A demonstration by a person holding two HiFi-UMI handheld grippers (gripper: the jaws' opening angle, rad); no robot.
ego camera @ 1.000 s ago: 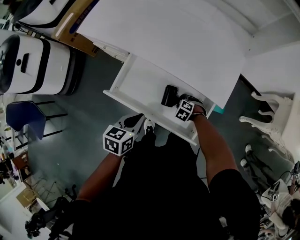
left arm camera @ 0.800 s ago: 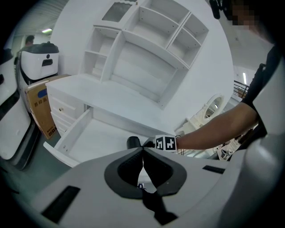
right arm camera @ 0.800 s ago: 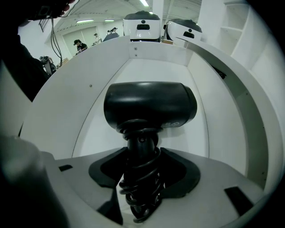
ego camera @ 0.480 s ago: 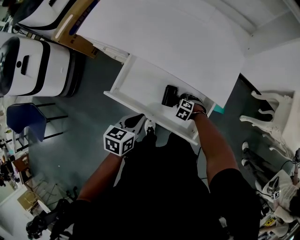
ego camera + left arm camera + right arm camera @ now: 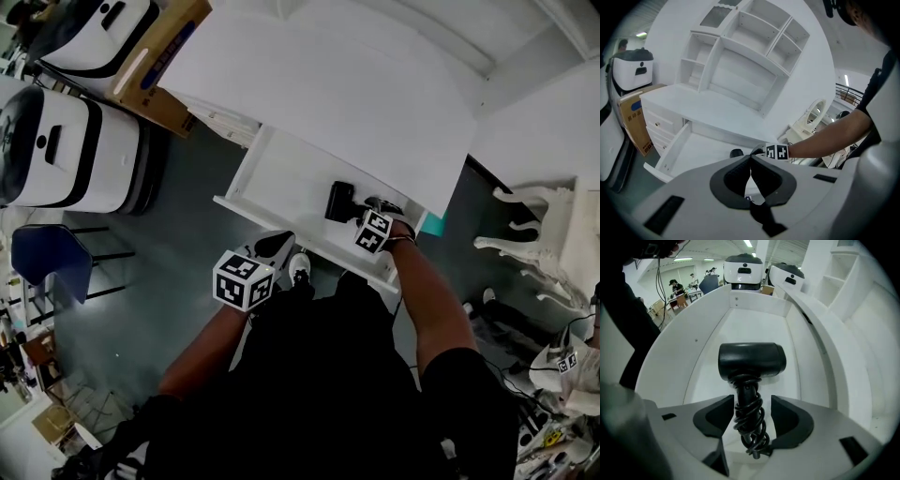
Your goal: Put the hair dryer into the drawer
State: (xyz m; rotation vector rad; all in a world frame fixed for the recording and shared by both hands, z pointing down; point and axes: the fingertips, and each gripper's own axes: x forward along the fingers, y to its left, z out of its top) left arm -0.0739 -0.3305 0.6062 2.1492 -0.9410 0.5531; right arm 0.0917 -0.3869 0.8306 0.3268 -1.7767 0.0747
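Observation:
The black hair dryer point(image 5: 337, 201) lies inside the open white drawer point(image 5: 281, 228), its cord wound round the handle. My right gripper point(image 5: 360, 215) reaches into the drawer. Seen from the right gripper view, the dryer point(image 5: 751, 361) has its handle between the open jaws of the right gripper point(image 5: 752, 405), with a gap on each side. My left gripper point(image 5: 279, 244) hangs in front of the drawer, below its front edge. From the left gripper view, the left gripper point(image 5: 750, 158) is shut with nothing in it, and the dryer point(image 5: 736, 153) shows just beyond the pads.
The drawer belongs to a white dressing table point(image 5: 337, 84) with shelves point(image 5: 740, 51). A cardboard box point(image 5: 155, 61) and white machines point(image 5: 66, 141) stand left of it. A blue chair point(image 5: 52, 258) is at the left, a white ornate stool point(image 5: 553, 225) at the right.
The head view has shifted slightly. The hair dryer, the drawer and both grippers keep their places relative to each other.

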